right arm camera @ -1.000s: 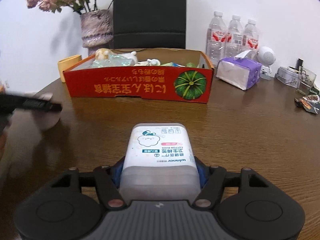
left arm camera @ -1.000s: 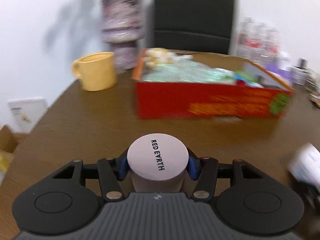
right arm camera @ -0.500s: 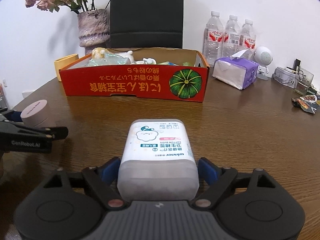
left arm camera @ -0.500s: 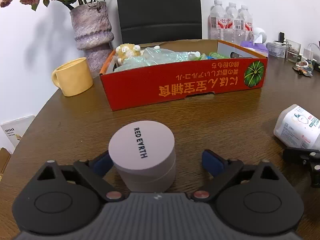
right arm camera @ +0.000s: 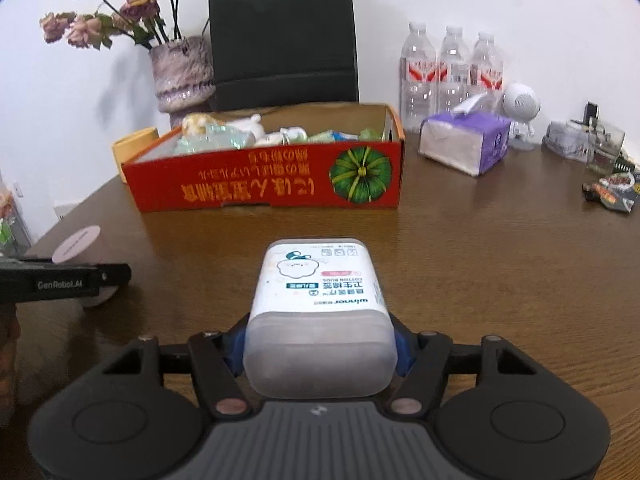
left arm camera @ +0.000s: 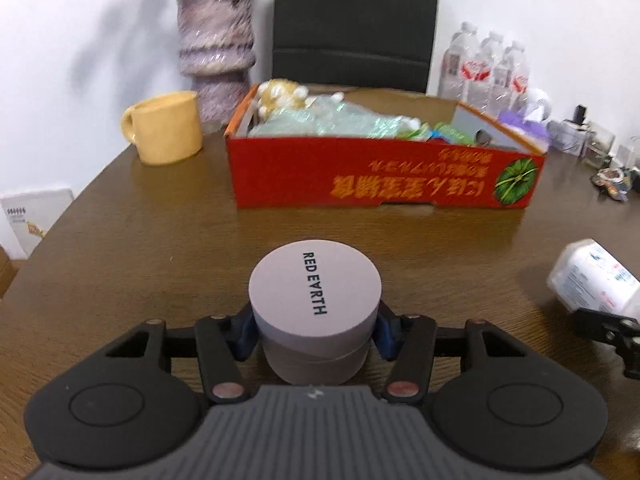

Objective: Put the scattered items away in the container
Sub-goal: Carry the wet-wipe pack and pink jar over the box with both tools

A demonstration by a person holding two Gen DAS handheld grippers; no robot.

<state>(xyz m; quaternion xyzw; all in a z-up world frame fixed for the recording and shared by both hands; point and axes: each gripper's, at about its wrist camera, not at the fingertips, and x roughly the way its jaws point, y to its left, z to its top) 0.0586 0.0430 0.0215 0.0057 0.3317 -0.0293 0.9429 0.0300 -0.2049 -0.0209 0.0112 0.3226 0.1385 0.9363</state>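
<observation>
Two tongs closing: left tongs point(left arm camera: 314, 340) pinch jar point(left arm camera: 314, 292), right tongs point(right arm camera: 320, 350) pinch tub point(right arm camera: 318, 312), apparently resting on brown bench point(right arm camera: 500, 264); bare wood extends to box point(right arm camera: 264, 188).

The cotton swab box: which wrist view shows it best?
The right wrist view: the cotton swab box fills the centre between the closing right gripper, its label readable. The left wrist view shows only its blurred end at the right edge.
</observation>
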